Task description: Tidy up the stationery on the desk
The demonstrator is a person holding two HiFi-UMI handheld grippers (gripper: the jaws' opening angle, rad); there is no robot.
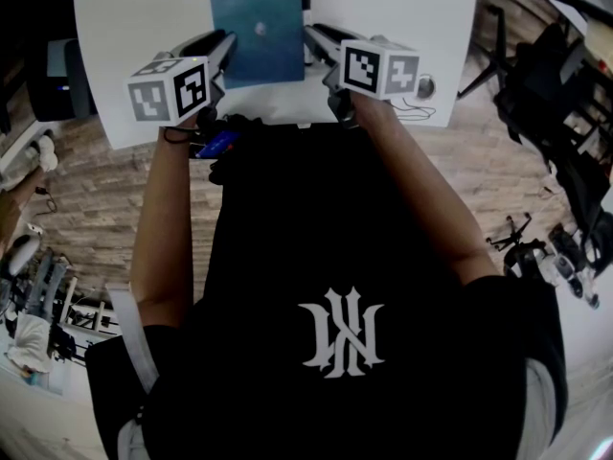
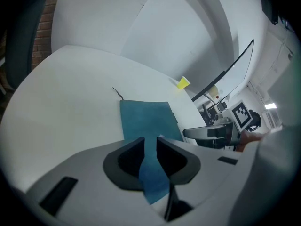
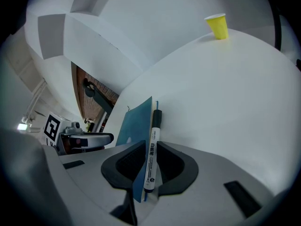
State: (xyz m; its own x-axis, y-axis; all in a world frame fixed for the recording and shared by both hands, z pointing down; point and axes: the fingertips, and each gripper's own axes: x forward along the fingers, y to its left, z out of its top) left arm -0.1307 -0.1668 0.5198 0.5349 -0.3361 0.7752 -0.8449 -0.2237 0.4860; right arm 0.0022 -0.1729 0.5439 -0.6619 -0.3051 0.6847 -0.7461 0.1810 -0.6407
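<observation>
Blue folder [image 1: 257,27] is located over the near part of the white table [image 1: 383,17], held from both sides between the two grippers. Whether its underside rests on the table surface cannot be determined. A small round stud sits near the middle of its upper face, and a thin dark cord trails from its far corner in the left gripper view.

Left gripper [image 1: 222,46]: fingers closed on the folder's left edge. In the left gripper view the blue material [image 2: 148,121] passes through the narrow gap between the fingers, with a corner drooping below them.

Right gripper [image 1: 316,36]: fingers clamped on two items together. The right gripper view shows a marker pen [image 3: 153,149], white barrel with black cap and printed lettering, lying against the folder's right edge [image 3: 134,121]. Both are pinched between the fingers, and the capped end points away from the gripper.

Other items: a yellow paper cup [image 3: 217,26] stands upright at the far side of the table, well apart from the folder. A small dark round object with a thin cable [image 1: 425,87] lies near the table's right front corner, just beside the right gripper's marker cube [image 1: 380,70]. It is too small to identify. Wood-plank floor [image 1: 96,199] surrounds the table.
</observation>
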